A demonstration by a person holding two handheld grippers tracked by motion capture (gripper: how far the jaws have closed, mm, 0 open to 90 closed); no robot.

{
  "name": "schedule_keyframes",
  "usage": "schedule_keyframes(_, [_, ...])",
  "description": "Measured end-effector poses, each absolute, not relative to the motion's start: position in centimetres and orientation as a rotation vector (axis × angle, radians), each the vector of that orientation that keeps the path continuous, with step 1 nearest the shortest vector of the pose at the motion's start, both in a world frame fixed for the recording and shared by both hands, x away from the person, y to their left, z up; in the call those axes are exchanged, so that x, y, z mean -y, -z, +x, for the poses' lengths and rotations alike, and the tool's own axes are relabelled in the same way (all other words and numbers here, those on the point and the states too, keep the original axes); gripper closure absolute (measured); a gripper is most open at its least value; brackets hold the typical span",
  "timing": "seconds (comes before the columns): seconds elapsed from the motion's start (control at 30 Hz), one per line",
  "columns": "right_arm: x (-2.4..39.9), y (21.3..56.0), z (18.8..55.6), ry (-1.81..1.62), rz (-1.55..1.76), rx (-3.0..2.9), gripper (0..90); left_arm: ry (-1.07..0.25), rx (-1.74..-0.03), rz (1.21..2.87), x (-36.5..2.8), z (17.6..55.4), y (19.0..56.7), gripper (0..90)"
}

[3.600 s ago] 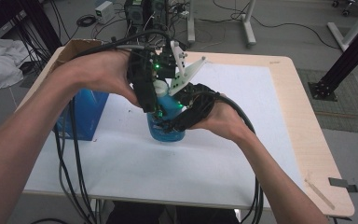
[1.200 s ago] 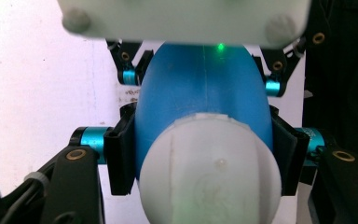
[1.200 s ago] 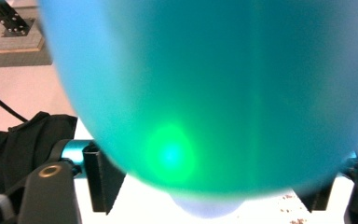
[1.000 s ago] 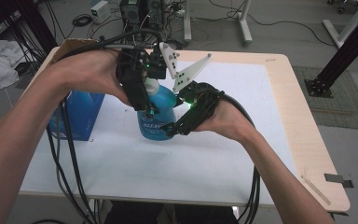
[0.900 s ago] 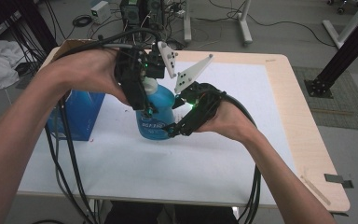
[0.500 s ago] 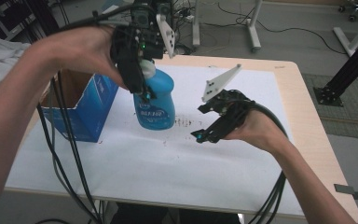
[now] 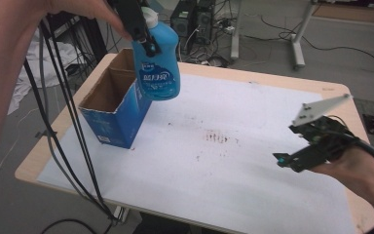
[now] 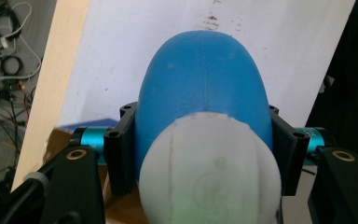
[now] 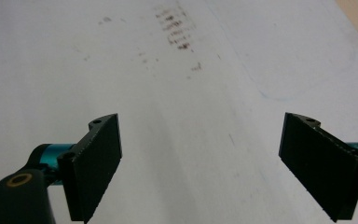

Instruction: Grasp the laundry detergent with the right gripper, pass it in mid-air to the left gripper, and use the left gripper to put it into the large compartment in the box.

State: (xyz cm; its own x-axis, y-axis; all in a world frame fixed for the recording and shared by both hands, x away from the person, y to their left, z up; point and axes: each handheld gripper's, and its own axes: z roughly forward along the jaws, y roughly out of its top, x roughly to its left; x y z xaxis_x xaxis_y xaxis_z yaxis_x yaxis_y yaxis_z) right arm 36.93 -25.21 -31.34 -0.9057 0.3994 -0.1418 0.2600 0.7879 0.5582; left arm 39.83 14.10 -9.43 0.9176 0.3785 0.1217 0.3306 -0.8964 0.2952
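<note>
Right gripper [image 7: 292, 158] is hanging well to the right of the blue carton [image 7: 114, 109], low over the white table sheet [image 7: 233, 165]; its jaws have just been opening and are now standing wide with nothing between them, having let go of the bottle they were steadying a second ago. Farther off, the left gripper [image 7: 141, 34] is gripping the blue detergent bottle [image 7: 158, 61] just under its white cap [image 8: 209, 170], pads pressing on both sides. Where the bottle was standing on the sheet beside the carton, it is now hanging in the air, just above the carton's open top. The handover looks finished, so lowering the bottle into the carton is likely coming next.
</note>
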Motion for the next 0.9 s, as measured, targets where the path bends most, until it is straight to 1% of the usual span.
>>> schedule_keyframes(0.2, [27.2, 32.0, 36.7, -0.738, 0.580, -2.707, 12.6, -0.266, -0.702, 2.758, -17.6, 39.8, 8.7, 38.1])
schedule_keyframes(0.27, [27.3, 32.4, 36.5, -0.716, 0.585, -2.706, 12.6, -0.267, -0.788, 2.749, -18.4, 40.0, 8.6, 38.1])
schedule_keyframes(0.43, [27.4, 32.9, 36.1, -0.699, 0.592, -2.701, 12.6, -0.306, -0.909, 2.739, -19.8, 40.2, 8.6, 38.2])
schedule_keyframes(0.63, [27.2, 33.4, 36.0, -0.662, 0.583, -2.698, 12.6, -0.327, -1.114, 2.660, -21.6, 40.6, 8.7, 38.2])
schedule_keyframes(0.73, [27.3, 33.5, 35.9, -0.652, 0.583, -2.697, 12.6, -0.360, -1.165, 2.637, -22.1, 40.7, 8.8, 38.2])
schedule_keyframes(0.9, [27.6, 33.6, 35.7, -0.673, 0.581, -2.685, 12.6, -0.358, -1.225, 2.658, -22.9, 41.1, 9.4, 38.2])
